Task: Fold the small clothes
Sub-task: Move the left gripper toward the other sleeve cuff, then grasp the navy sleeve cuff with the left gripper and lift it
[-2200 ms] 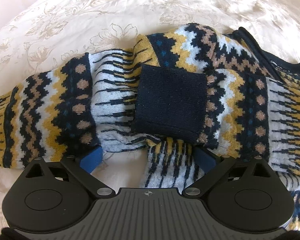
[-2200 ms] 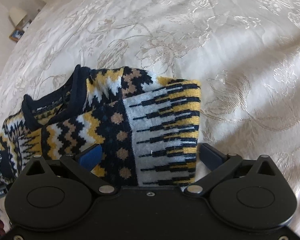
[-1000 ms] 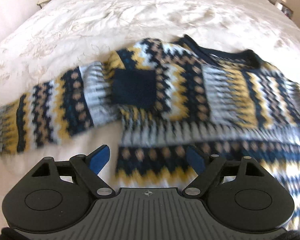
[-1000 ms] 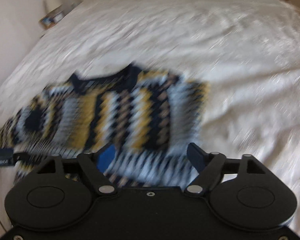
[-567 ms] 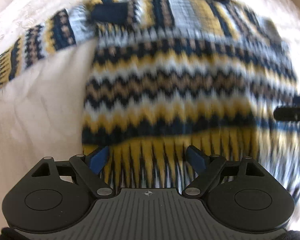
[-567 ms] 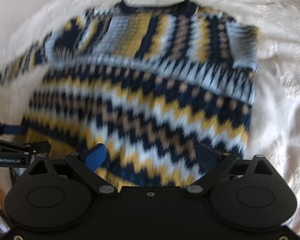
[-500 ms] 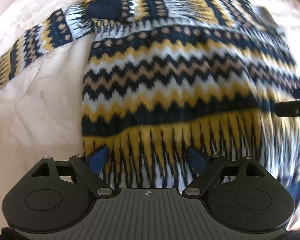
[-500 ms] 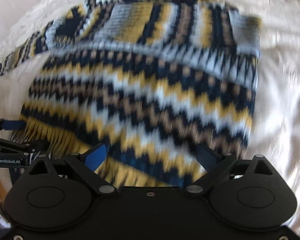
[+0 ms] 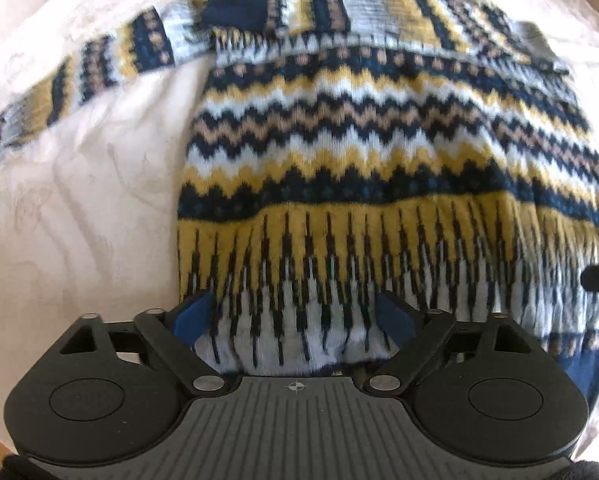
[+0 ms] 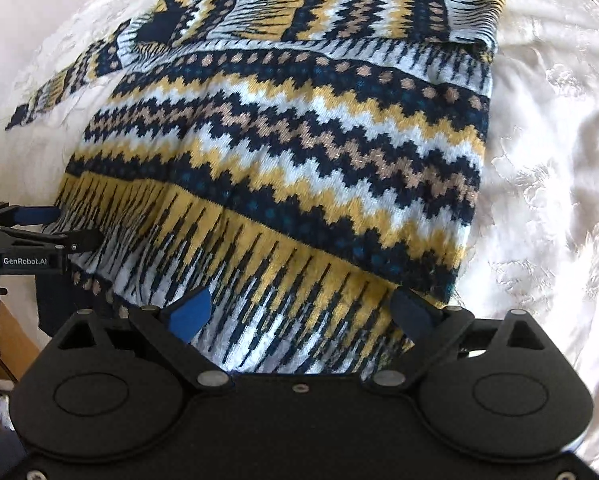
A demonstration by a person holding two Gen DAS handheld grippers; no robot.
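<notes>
A small knitted sweater (image 9: 379,152) in navy, yellow, white and tan zigzags lies flat on a cream bedspread (image 9: 79,220), collar at the far end. One sleeve is folded across the chest; the other sleeve (image 9: 79,76) stretches out to the left. My left gripper (image 9: 293,316) is open over the sweater's near hem at its left side. My right gripper (image 10: 301,314) is open over the hem of the sweater (image 10: 299,140) at its right side. The left gripper also shows in the right wrist view (image 10: 39,228), at the left edge.
The cream embroidered bedspread (image 10: 551,160) spreads around the sweater on all sides. The bed's near-left edge and some wooden floor (image 10: 3,340) show at the lower left in the right wrist view.
Both grippers have pulled back from the shoulders and sleeves to the sweater's near hem. The whole sweater body is now in view. Both stay open.
</notes>
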